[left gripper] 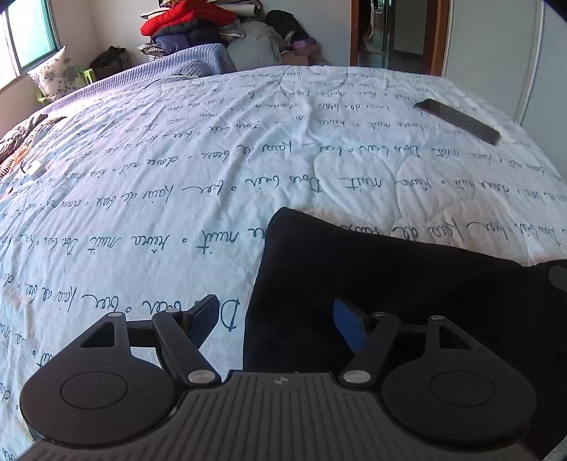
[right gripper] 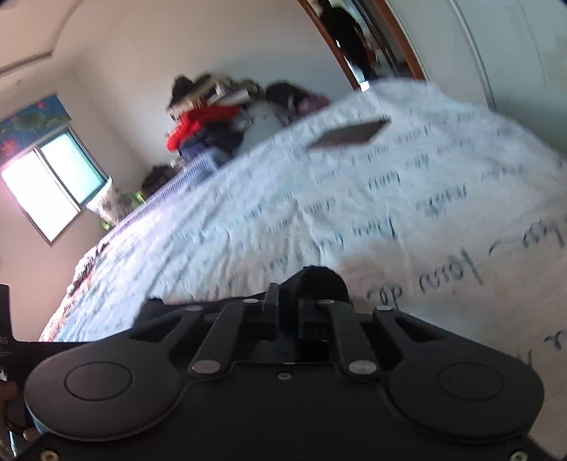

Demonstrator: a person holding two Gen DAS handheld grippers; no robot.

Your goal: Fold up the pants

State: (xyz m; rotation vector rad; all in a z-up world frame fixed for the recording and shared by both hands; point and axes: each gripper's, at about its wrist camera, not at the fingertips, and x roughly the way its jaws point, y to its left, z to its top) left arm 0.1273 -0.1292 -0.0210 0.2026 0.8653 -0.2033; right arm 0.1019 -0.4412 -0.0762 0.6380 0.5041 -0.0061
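The black pants [left gripper: 407, 283] lie on the white bedspread [left gripper: 212, 177] with blue handwriting, at the lower right of the left wrist view. My left gripper [left gripper: 276, 319] is open, its jaws wide apart over the pants' left edge; one finger [left gripper: 203, 321] is over the bedspread, the blue-padded one [left gripper: 349, 328] over the pants. My right gripper [right gripper: 288, 308] is shut on a fold of the black pants [right gripper: 315, 282] and holds it up above the bed. The right wrist view is blurred and tilted.
A dark phone [left gripper: 457, 120] lies on the bed at the far right, also in the right wrist view [right gripper: 351, 134]. A pile of clothes [left gripper: 191, 26] is stacked beyond the bed. A window [right gripper: 46, 184] is at the left, a doorway [left gripper: 393, 32] at the back.
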